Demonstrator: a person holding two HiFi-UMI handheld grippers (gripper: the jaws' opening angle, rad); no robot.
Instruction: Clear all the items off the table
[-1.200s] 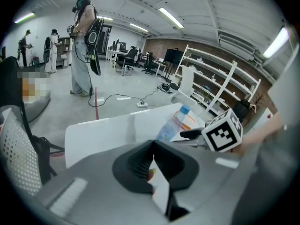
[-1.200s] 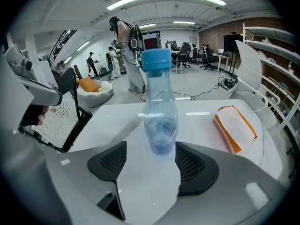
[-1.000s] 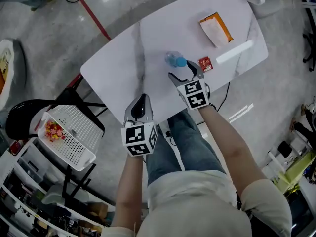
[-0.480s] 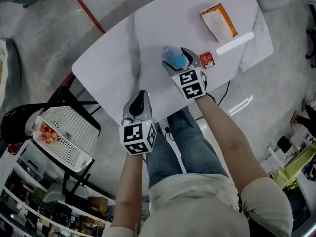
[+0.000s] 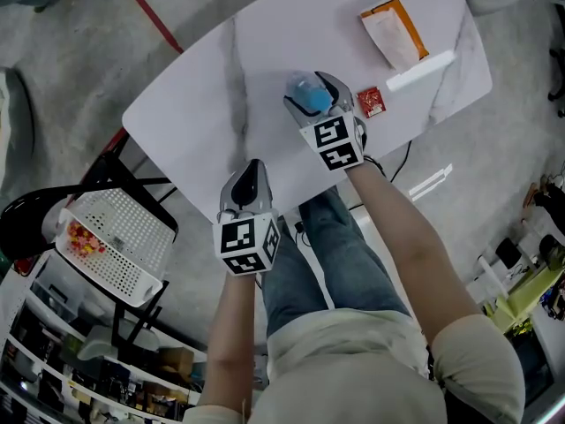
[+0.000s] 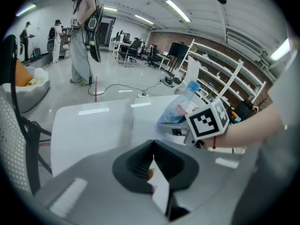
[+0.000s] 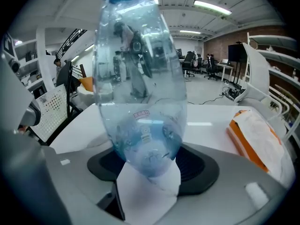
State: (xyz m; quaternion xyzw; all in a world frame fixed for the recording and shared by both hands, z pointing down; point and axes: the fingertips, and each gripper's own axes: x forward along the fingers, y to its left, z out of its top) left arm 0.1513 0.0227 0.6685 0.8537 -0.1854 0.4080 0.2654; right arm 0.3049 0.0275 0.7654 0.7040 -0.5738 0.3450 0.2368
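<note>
Right gripper (image 5: 311,93): jaws had just been closing onto the water bottle (image 7: 140,102), standing mid-table (image 5: 194,122). Left gripper (image 5: 251,177): pressed together, empty, at the near edge. Risk: the thin rounded wall could buckle and slip free, toppling onto the red sachet (image 5: 370,102) just right.

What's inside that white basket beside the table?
Small red and yellow pieces lie in one corner of the white basket, too small to identify. Anything beneath them is covered. The rest looks bare.
</note>
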